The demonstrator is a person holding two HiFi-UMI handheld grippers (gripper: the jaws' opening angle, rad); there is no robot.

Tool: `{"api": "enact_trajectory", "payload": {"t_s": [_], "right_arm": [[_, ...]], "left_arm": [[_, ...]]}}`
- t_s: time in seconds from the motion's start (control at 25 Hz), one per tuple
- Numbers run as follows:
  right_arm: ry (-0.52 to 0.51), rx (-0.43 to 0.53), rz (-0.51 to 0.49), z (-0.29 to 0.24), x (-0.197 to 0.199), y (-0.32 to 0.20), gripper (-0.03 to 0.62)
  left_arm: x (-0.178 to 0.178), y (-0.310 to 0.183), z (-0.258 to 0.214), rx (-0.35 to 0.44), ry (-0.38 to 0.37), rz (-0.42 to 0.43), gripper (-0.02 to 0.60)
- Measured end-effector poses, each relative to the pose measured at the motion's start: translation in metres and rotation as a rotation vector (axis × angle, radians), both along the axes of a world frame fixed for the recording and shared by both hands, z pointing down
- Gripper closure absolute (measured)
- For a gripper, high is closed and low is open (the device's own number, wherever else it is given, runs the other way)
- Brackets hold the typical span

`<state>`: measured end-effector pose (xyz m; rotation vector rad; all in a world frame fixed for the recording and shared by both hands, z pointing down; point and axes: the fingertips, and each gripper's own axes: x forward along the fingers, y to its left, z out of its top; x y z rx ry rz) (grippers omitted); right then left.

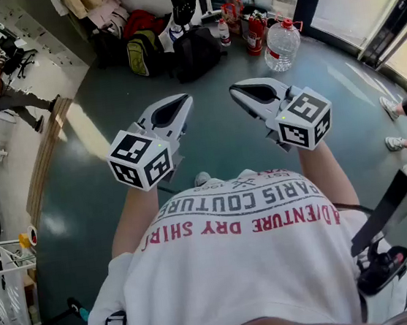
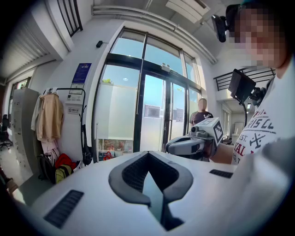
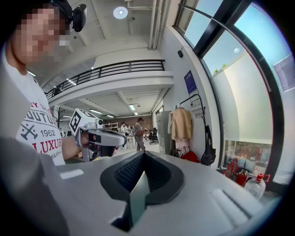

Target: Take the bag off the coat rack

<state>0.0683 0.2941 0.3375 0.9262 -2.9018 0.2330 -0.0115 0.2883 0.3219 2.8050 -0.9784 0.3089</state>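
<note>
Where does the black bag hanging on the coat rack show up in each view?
Head view: the black hanging bag is at the top edge, near the centre.
Left gripper view: the bag is at the left, about mid-height.
Right gripper view: the bag is right of centre, below mid-height.
Shared landmark: the red bag on the floor, close beside it in all three.
</note>
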Motion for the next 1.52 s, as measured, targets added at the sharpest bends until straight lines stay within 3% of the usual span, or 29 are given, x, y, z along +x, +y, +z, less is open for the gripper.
{"api": "enact_trajectory", "payload": {"t_s": [0.36, 0.8, 1.04, 1.52], "right_arm": [[0.004, 0.001, 0.017, -0.003, 0.003, -0.003, 0.594], [-0.015, -0.013, 0.036, -0.008, 0.002, 0.000, 0.594], [0.001, -0.009, 0.042, -0.006, 0.006, -0.003, 0.594], [-0.002, -0.064, 0.045, 0.008, 0.007, -0.023, 0.592]], "left_arm": [[0.005, -0.003, -0.002, -0.002, 0.006, 0.021, 0.580], [-0.002, -0.004, -0.015, -0.021, 0.124, 0.024, 0.580], [0.004, -0.007, -0.011, 0.001, 0.070, 0.027, 0.580], [-0.006, -0.033, 0.002, -0.076, 0.094, -0.013, 0.580]]}}
